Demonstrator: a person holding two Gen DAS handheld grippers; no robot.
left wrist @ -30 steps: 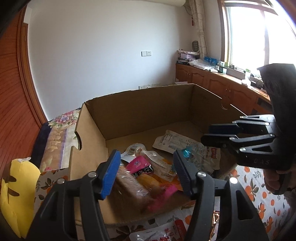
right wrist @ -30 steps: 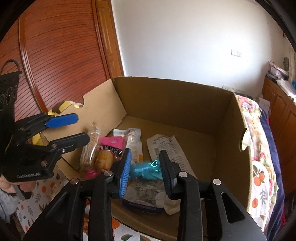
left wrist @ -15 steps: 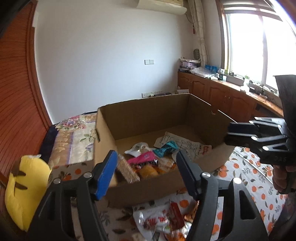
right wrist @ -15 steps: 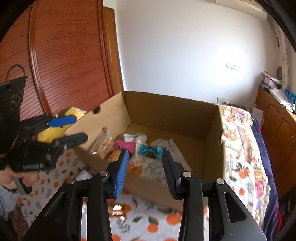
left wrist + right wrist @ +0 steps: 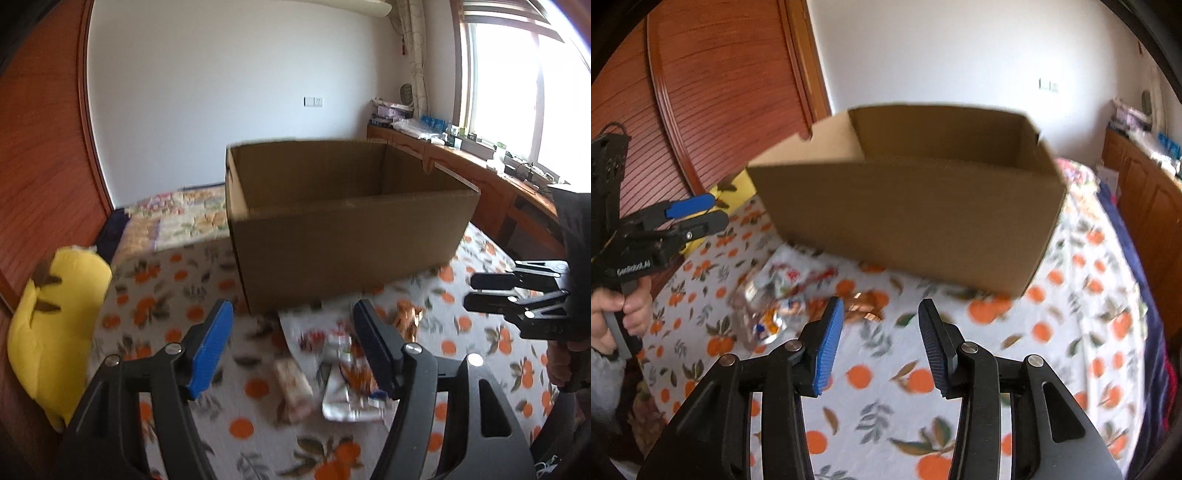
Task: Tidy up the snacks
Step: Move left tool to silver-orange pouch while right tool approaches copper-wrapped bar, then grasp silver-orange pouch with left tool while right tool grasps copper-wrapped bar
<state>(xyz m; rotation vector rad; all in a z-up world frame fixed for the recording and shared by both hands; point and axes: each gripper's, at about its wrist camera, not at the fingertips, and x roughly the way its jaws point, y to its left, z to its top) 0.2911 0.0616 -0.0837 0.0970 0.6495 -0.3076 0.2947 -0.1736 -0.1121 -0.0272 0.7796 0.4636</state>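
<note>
Orange-print bedspread point(image 5: 1071, 325) is seen under cardboard box point(image 5: 347, 236) at 12 o'clock; snack packets point(image 5: 332, 373) lie blurred before it. Left gripper point(image 5: 295, 347) & right gripper point(image 5: 882, 343): held wide apart, nothing gripped. Wood-panelled wall point(image 5: 713, 92) at 10 o'clock.

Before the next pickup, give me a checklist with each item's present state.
1. Left claw empty and open: ok, nothing between the pads.
2. Right claw empty and open: ok.
3. Snack packets lie on the orange-print cloth in front of the cardboard box, in front of the left claw: ok.
4. Which packet is which: cannot tell, the pile is motion-blurred in both views.
5. Box upright with its top open: ok.
6. Room left inside the box: cannot tell, its floor is hidden from both cameras.
</note>
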